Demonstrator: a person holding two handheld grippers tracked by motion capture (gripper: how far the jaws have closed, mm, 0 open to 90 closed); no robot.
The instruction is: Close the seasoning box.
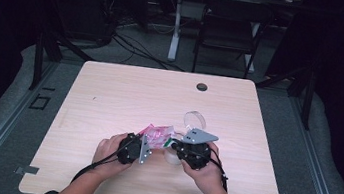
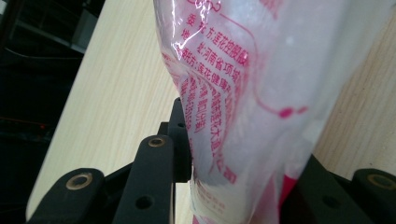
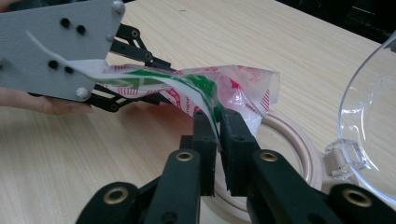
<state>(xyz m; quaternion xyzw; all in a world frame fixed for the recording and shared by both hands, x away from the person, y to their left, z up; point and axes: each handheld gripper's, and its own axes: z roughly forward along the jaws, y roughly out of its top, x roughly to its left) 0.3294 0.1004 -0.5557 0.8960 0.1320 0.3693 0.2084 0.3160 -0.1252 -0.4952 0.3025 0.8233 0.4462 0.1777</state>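
Observation:
A crinkled clear plastic bag (image 1: 157,134) with red and green print hangs between my two grippers, just above the table near its front middle. My left gripper (image 1: 152,144) is shut on one end of it. In the left gripper view, the bag (image 2: 243,93) with its red lettering runs up from between the black jaws (image 2: 233,182). My right gripper (image 1: 172,146) faces it from the right. In the right gripper view, its jaws (image 3: 219,126) stand a narrow slit apart, with the bag's green and white edge (image 3: 205,93) running down into the slit. The left gripper's grey plate (image 3: 56,46) is at the upper left there.
A round wooden ring (image 3: 292,140) lies on the table right under the right gripper's tips. A clear glass bowl or lid (image 3: 369,116) stands beside it, and it also appears behind the grippers from above (image 1: 195,119). The pale wood table (image 1: 124,96) has a cable hole (image 1: 202,87) at the back.

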